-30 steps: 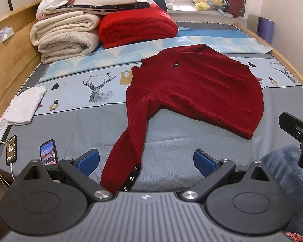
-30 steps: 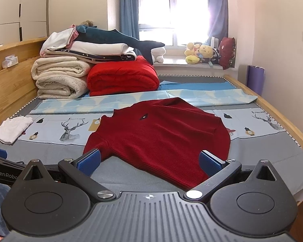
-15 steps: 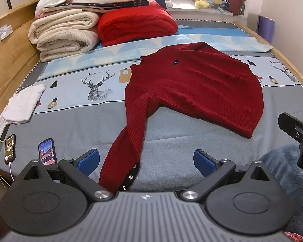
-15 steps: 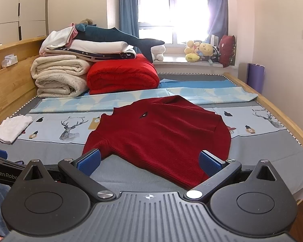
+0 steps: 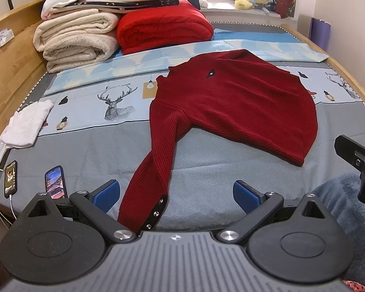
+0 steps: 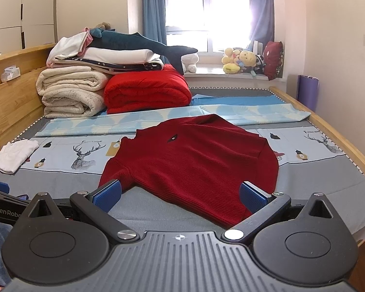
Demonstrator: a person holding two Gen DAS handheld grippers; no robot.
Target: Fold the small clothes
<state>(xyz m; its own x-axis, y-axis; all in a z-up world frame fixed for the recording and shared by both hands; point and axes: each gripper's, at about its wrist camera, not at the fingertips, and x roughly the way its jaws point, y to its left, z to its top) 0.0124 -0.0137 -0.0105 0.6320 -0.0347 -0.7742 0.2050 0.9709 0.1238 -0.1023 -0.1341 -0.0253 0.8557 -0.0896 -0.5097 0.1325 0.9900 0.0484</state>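
Note:
A dark red knit sweater (image 5: 236,107) lies flat on the bed, hem to the right, one long sleeve (image 5: 153,170) stretched toward me with a black buttoned cuff. My left gripper (image 5: 176,192) is open and empty, hovering above the sleeve's cuff end. In the right wrist view the sweater (image 6: 194,165) lies ahead; my right gripper (image 6: 180,196) is open and empty, just above the sweater's near edge. The right gripper's body shows at the right edge of the left wrist view (image 5: 357,160).
Folded cream blankets (image 5: 77,39) and a red quilt (image 5: 163,26) are stacked at the head of the bed. A white garment (image 5: 24,126) and two phones (image 5: 56,180) lie at the left edge. A grey-blue fleece (image 5: 345,206) lies at the near right.
Both grippers have crept slightly forward toward the sweater; both stay open. The sweater has not moved.

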